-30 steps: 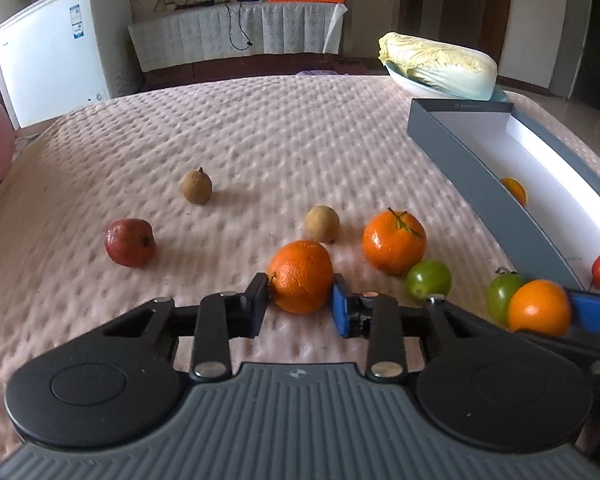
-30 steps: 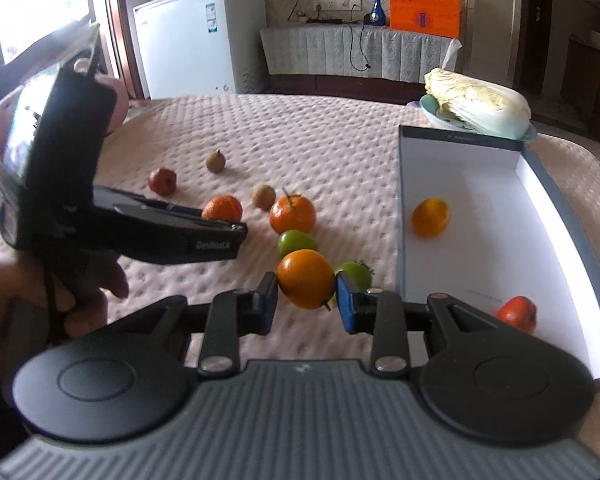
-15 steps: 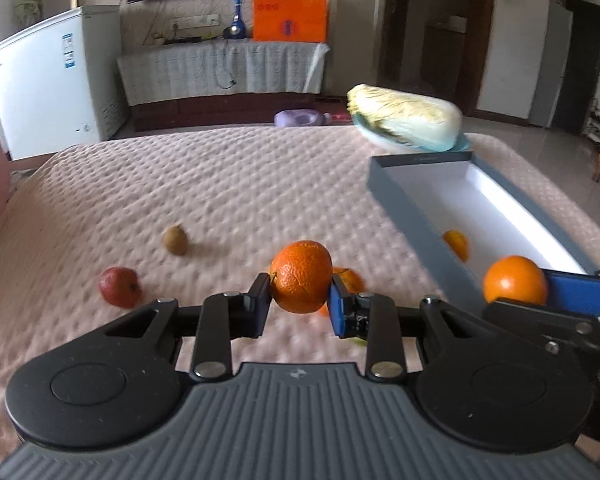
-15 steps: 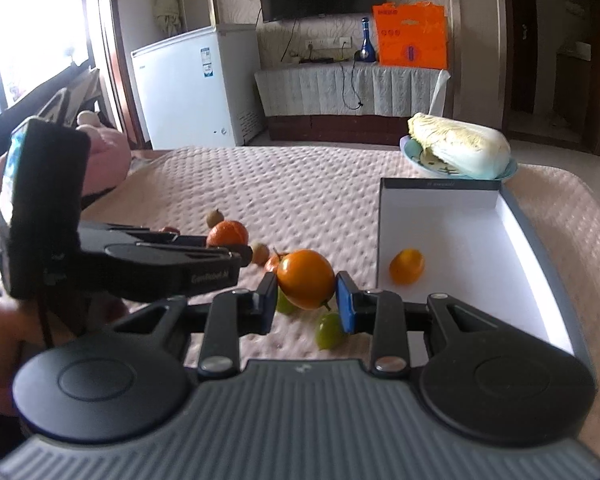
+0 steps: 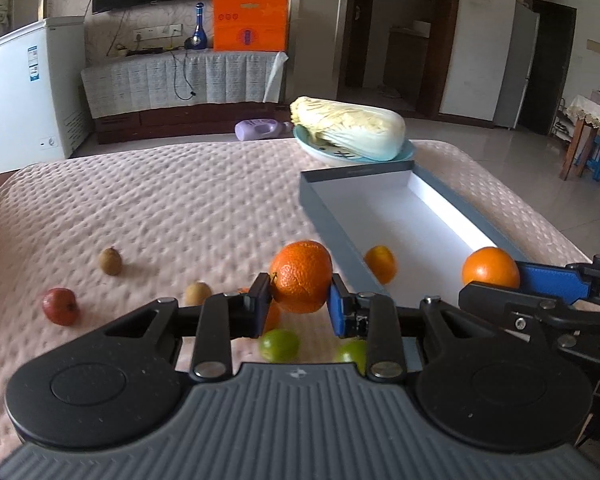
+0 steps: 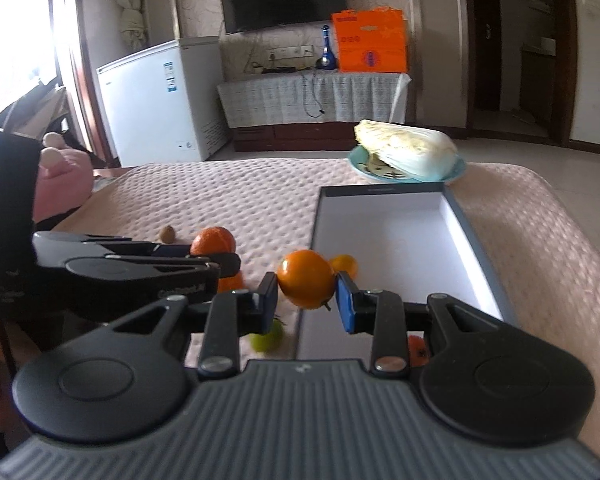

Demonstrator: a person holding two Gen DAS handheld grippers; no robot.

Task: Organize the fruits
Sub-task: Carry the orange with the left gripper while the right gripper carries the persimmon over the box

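My left gripper [image 5: 300,306] is shut on a rough-skinned orange [image 5: 301,276], held in the air above the pink quilted cover. My right gripper [image 6: 306,302] is shut on a smooth orange fruit [image 6: 306,278], lifted near the near-left edge of the grey box [image 6: 476,240] with a white inside. The right gripper also shows at the right of the left wrist view with its fruit [image 5: 490,268] over the box [image 5: 332,232]. A small orange fruit [image 5: 380,262] lies inside the box. Two green fruits [image 5: 278,344] lie on the cover below my left gripper.
A red fruit [image 5: 60,306] and two brown fruits [image 5: 111,261] lie on the cover at left. A cabbage [image 5: 348,128] on a plate sits beyond the box. A red fruit [image 6: 418,350] shows in the box's near end. A white freezer [image 6: 160,100] stands behind.
Both grippers have risen with their fruits off the cover and tilted up, so more of the room shows. The right gripper's fruit has moved toward the box.
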